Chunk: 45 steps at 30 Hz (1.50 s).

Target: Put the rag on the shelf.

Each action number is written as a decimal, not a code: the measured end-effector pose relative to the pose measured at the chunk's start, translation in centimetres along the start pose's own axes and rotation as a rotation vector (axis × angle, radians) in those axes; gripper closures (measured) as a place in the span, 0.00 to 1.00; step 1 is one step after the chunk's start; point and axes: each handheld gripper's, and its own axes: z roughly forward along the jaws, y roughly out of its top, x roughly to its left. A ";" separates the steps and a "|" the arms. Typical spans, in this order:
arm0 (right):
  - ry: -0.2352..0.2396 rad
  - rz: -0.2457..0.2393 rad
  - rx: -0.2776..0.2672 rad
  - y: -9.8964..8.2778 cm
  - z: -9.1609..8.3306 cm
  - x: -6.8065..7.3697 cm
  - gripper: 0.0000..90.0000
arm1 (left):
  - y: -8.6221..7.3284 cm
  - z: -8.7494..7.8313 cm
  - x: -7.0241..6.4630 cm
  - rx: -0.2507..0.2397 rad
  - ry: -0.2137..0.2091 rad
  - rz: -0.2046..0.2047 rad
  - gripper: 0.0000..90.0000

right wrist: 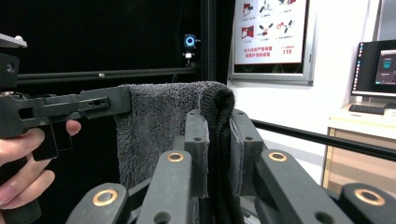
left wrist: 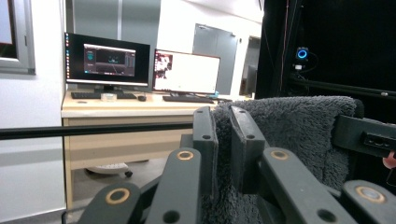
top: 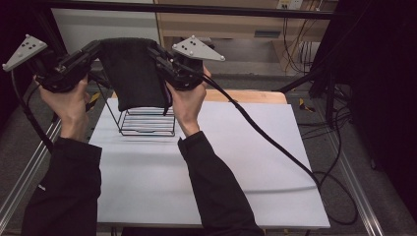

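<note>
A dark grey fluffy towel (top: pixel 133 73) hangs in the air above the table, stretched between both grippers. My left gripper (top: pixel 96 48) is shut on its upper left corner, and my right gripper (top: pixel 151 50) is shut on its upper right corner. In the left gripper view the towel (left wrist: pixel 299 135) is pinched between the two black jaws, with my left gripper (left wrist: pixel 223 116) closed on its edge. In the right gripper view the towel (right wrist: pixel 159 130) folds over between the jaws of my right gripper (right wrist: pixel 217 121). A black wire rack (top: pixel 147 122) stands on the table below the towel's lower edge.
The white table top (top: pixel 206 167) reaches forward and right of the rack. A cable (top: pixel 275 142) trails from my right gripper across the table's right side. A black frame bar (top: pixel 196 9) runs along the back, with a wooden desk behind it.
</note>
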 end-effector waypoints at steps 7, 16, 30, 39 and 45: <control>-0.008 -0.013 -0.023 1.2 1.2 -0.4 0.89 | 1.1 0.7 0.5 -0.027 0.008 0.012 0.91; -0.012 -0.015 -0.051 2.5 3.0 -1.0 0.89 | 2.9 1.8 1.3 -0.051 0.042 0.027 0.91; -0.035 -0.074 -0.068 4.1 6.3 -0.7 0.89 | 4.7 3.4 4.0 -0.066 0.091 -0.007 0.91; -0.048 -0.062 -0.061 3.8 7.9 -1.6 0.89 | 4.7 4.6 4.9 -0.038 0.116 0.020 0.91; -0.056 -0.078 -0.020 3.0 8.8 -2.3 0.89 | 3.7 5.7 5.7 -0.005 0.133 0.016 0.91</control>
